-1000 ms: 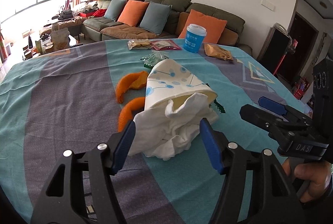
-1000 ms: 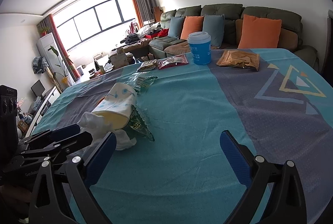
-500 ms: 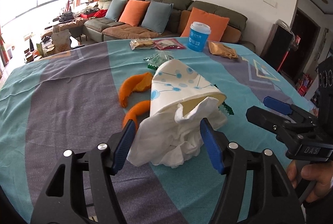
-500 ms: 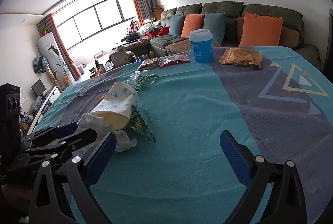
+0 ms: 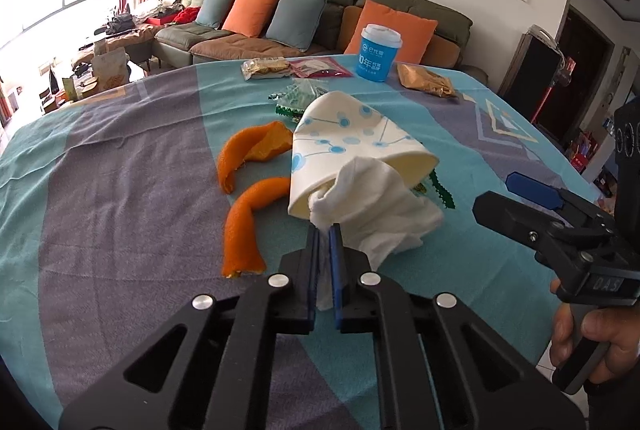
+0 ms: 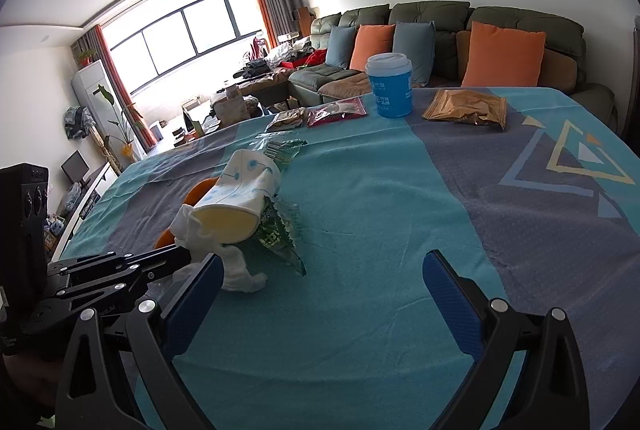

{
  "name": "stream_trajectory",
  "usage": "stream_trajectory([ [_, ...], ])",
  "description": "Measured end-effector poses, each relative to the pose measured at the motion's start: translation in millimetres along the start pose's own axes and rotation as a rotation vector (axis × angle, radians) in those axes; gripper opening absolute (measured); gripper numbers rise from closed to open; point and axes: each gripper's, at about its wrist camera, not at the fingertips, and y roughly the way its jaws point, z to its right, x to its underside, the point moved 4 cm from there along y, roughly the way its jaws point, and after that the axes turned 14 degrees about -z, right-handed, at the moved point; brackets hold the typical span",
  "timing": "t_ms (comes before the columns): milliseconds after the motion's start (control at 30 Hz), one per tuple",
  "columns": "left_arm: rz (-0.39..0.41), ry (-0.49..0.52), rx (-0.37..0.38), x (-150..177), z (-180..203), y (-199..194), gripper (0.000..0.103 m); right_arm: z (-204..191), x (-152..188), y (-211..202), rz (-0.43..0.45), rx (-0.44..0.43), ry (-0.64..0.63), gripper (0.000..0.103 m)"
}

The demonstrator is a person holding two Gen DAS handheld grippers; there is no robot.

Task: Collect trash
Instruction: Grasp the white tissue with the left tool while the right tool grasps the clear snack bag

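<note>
A white paper cup (image 5: pixel 352 146) with blue dots lies on its side on the tablecloth, with a crumpled white tissue (image 5: pixel 384 214) spilling from its mouth. My left gripper (image 5: pixel 325 230) is shut on the near edge of the tissue. Two orange peels (image 5: pixel 248 218) lie left of the cup. A green wrapper (image 6: pixel 276 234) sticks out beside the cup (image 6: pixel 240 194). My right gripper (image 6: pixel 320 286) is open and empty, low over the cloth to the right of the cup; it also shows in the left wrist view (image 5: pixel 532 194).
At the far side of the table stand a blue lidded cup (image 5: pixel 378 52), a brown snack bag (image 5: pixel 426 80), a red packet (image 5: pixel 320 67) and a biscuit packet (image 5: pixel 266 67). A clear green wrapper (image 5: pixel 298 96) lies behind the paper cup. A sofa (image 6: pixel 440 42) stands beyond the table.
My left gripper has closed from wide open onto the tissue. The right gripper has stayed open and nearly still.
</note>
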Motion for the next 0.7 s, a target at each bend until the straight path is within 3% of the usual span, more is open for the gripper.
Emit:
stream_trajectory([
  [267, 0.046, -0.031, 0.021, 7.6, -3.8, -23.3, 0.003, -0.9, -2.8, 3.8, -0.001, -0.003, -0.013, 0.096],
  [433, 0.068, -0.045, 0.035, 14.0, -5.2, -43.2, 0.003, -6.9, -7.0, 10.3, -0.038, -0.008, -0.046, 0.086],
  [700, 0.091, -0.072, 0.044, 22.7, -8.9, -63.2, 0.003, -16.1, -13.1, 25.8, -0.117, 0.0, -0.105, 0.05],
])
